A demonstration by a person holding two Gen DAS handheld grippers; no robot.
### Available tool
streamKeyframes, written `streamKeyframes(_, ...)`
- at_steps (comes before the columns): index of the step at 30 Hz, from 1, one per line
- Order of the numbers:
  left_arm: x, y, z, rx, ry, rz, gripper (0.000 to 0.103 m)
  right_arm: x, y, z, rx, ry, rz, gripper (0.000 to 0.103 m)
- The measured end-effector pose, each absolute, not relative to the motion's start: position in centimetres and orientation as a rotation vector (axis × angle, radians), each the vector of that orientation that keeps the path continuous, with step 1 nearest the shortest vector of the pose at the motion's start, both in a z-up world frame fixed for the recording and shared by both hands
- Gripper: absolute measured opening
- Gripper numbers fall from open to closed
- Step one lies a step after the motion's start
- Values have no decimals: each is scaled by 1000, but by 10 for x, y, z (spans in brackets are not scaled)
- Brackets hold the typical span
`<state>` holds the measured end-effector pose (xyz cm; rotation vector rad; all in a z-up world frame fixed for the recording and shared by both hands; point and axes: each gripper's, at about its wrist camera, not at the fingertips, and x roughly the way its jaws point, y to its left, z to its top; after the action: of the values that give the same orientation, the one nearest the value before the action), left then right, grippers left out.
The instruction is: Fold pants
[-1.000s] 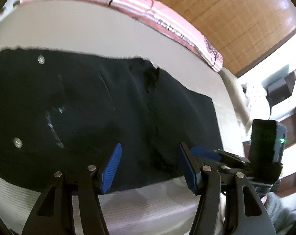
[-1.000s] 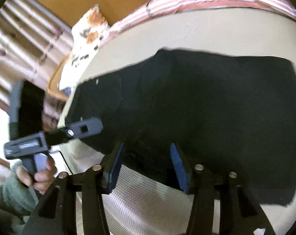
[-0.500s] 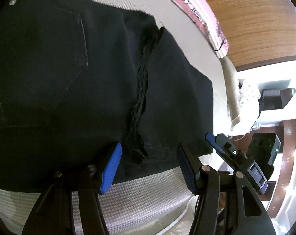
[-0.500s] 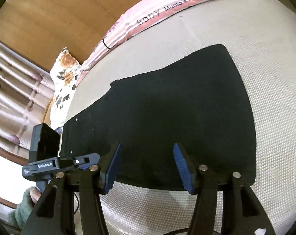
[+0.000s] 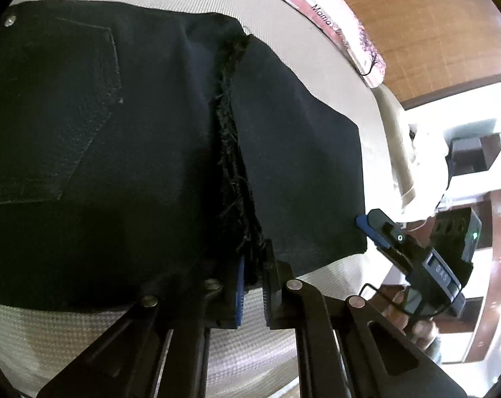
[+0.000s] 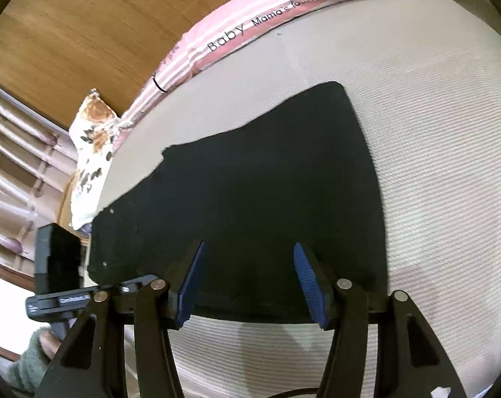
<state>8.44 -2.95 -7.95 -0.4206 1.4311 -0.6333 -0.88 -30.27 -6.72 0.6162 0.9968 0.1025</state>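
Observation:
Black pants (image 5: 151,132) lie flat on a beige bed cover (image 5: 84,331), with a back pocket at the left and a frayed seam down the middle. My left gripper (image 5: 253,258) is shut on the near end of that frayed seam, at the pants' near edge. In the right wrist view the pants (image 6: 267,182) are a dark flat shape. My right gripper (image 6: 249,258) stands open over their near edge, with fabric between the blue pads (image 6: 192,282) but not pinched. The right gripper's blue tip (image 5: 366,225) also shows beside the pants' right corner.
A pink striped blanket (image 6: 250,23) printed "Baby Mama's" runs along the bed's far side, with a floral pillow (image 6: 91,152) beside it and wood panelling (image 6: 84,33) behind. A hand (image 5: 413,315) holds the right gripper's handle. A green sleeve (image 6: 31,361) shows at the lower left.
My left gripper's jaws have come together on the frayed seam at the pants' near edge. Both grippers have moved in close to that edge; the right one stays open.

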Motion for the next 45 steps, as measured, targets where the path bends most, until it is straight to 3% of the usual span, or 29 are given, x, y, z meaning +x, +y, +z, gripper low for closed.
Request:
streamKeyframes(6,85,-33,-91,-366,1442,-601,9,-8,-299,-83,552,1040,86,53)
streamKeyframes(15,88,-42,-43,-106,1240,-540,28,15,-300,-54,393,969,43,54)
streamKeyframes(19,103,-56,-29,-46,1116,-562,39,44,-306,-50,311,954,7,47)
streamKeyframes(25,138,-103,-34,-10,1024,-654,39,79,-314,-56,265,951,-33,43)
streamKeyframes(32,189,-122,-79,-24,1116,-613,38,105,-321,-75,228,965,-72,39)
streamKeyframes(45,166,-115,-69,74,1089,-591,42,90,-315,-75,233,978,-76,41)
